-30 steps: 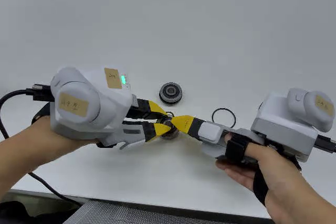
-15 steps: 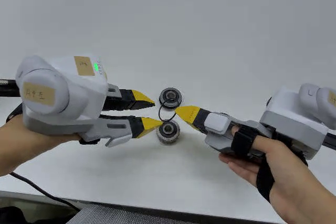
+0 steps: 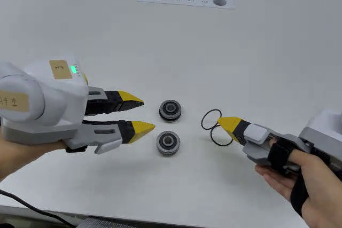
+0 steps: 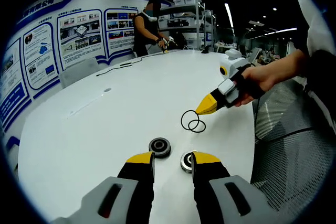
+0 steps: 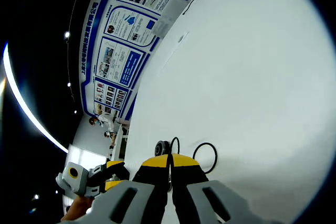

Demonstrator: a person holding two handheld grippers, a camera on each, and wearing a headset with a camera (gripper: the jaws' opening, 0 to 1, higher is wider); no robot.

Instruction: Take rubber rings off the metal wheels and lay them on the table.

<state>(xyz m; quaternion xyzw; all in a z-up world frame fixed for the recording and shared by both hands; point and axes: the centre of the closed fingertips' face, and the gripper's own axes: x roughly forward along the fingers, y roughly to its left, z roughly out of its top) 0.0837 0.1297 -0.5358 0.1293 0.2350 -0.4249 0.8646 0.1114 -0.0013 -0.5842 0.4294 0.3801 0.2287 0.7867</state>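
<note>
The left gripper (image 3: 138,114) hovers just beside the two metal wheels (image 3: 170,110), its jaws standing well apart with nothing between them; the wheels lie flat and near each other on the white table (image 3: 240,52), neither one held. Two rubber rings (image 3: 215,128) lie overlapped on the table just to the right of the wheels; the right gripper (image 3: 228,123) has its jaws pressed together with the tip over them, and I cannot tell whether a ring's edge is pinched there. If it is, lifting away would likely drag the ring off its spot or flick it toward the table edge. Whether the wheels carry more rings I cannot tell; prying at an unsteadied wheel would probably just slide it.
</note>
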